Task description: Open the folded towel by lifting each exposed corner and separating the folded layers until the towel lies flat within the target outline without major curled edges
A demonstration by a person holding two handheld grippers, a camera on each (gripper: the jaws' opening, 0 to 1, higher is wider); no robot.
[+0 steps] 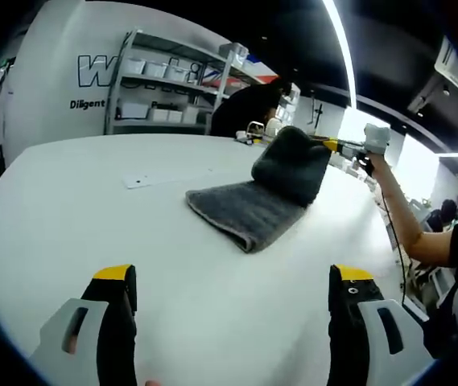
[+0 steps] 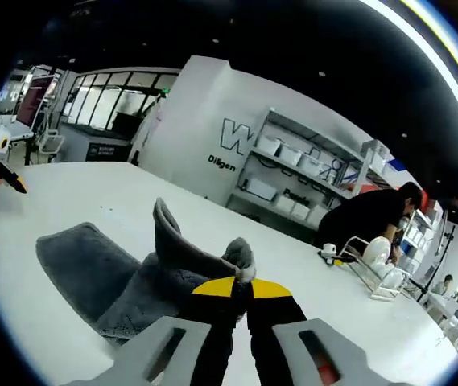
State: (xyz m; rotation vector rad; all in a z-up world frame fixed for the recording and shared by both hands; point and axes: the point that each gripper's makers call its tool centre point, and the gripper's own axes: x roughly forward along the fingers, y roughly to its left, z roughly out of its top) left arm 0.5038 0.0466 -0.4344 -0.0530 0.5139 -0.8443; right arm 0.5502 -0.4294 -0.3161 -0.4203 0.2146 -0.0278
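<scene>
Towel (image 1: 265, 197): grey, folded, on the white counter (image 1: 92, 225); near part flat, far corner lifted and bunched.
Right gripper (image 2: 235, 285): jaws closed together, pinching the raised towel corner; in the left gripper view it appears at the far right (image 1: 356, 147), held by a person's hand (image 1: 376, 138).
Left gripper (image 1: 233, 281): jaws spread wide, holding nothing, above bare counter well short of the towel.
Paper slip (image 1: 140, 180): flat on the counter, left of the towel.
Shelf rack (image 1: 168, 80): against the white wall, stocked with boxes.
Person in black (image 2: 369, 217): seated beyond the counter beside a wire rack (image 2: 373, 269).
</scene>
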